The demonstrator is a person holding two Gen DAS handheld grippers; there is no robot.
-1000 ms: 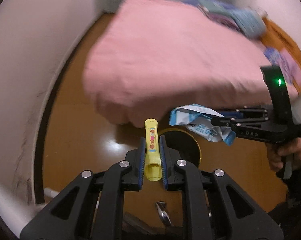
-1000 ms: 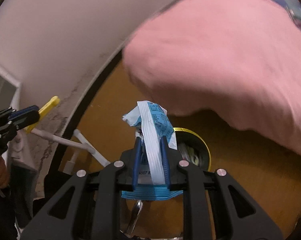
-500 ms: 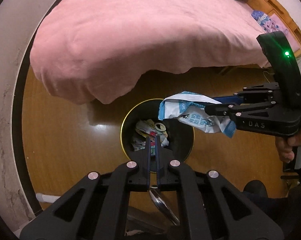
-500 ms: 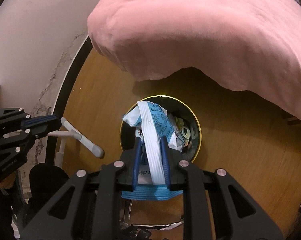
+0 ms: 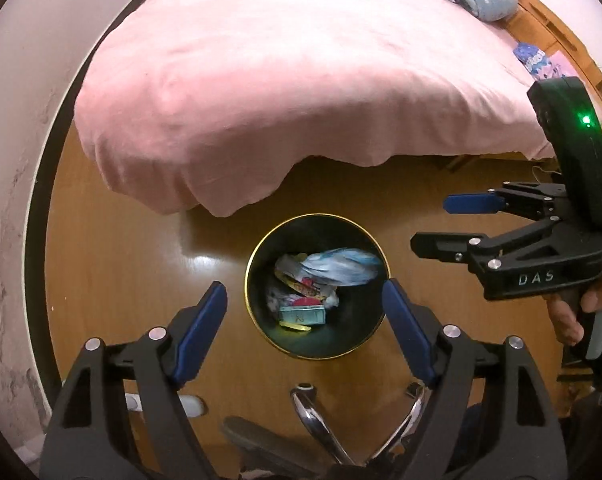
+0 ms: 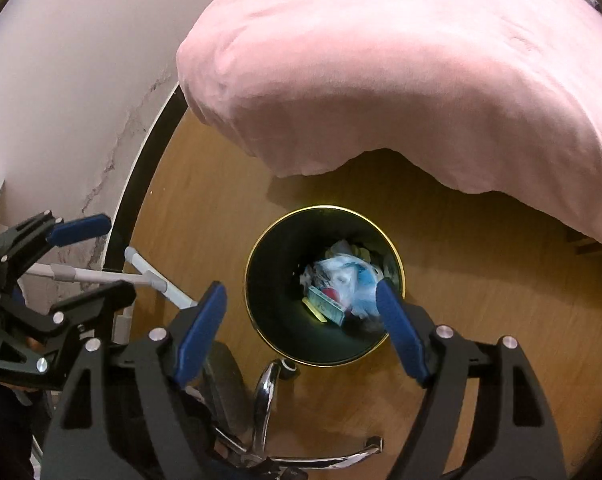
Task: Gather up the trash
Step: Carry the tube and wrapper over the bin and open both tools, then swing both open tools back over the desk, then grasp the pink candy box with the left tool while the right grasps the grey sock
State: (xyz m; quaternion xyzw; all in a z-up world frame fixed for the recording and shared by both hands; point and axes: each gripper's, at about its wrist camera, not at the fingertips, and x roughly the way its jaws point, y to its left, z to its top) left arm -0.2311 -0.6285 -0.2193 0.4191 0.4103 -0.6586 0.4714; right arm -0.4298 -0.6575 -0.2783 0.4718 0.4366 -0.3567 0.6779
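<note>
A round black bin with a gold rim (image 5: 257,248) (image 6: 253,264) stands on the wooden floor, seen from above. Inside lie several wrappers, with the blue-and-white packet (image 5: 337,266) (image 6: 351,278) on top. My left gripper (image 5: 305,298) hangs above the bin, its jaws opening wide with nothing between them. My right gripper (image 6: 301,298) is also above the bin, jaws opening and empty. The right gripper (image 5: 445,224) also shows at the right of the left wrist view, held by a hand. The left gripper (image 6: 113,258) shows at the left edge of the right wrist view.
A bed with a pink cover (image 5: 301,80) (image 6: 401,72) overhangs the floor just beyond the bin. A pale wall with a dark skirting (image 5: 35,200) runs on the left. A chair's chrome base (image 5: 313,412) (image 6: 267,396) and white tubes (image 6: 101,276) lie near me.
Both grippers sank over the bin and opened. The yellow tube left the left gripper and the blue-and-white packet left the right one; the packet now lies in the bin.
</note>
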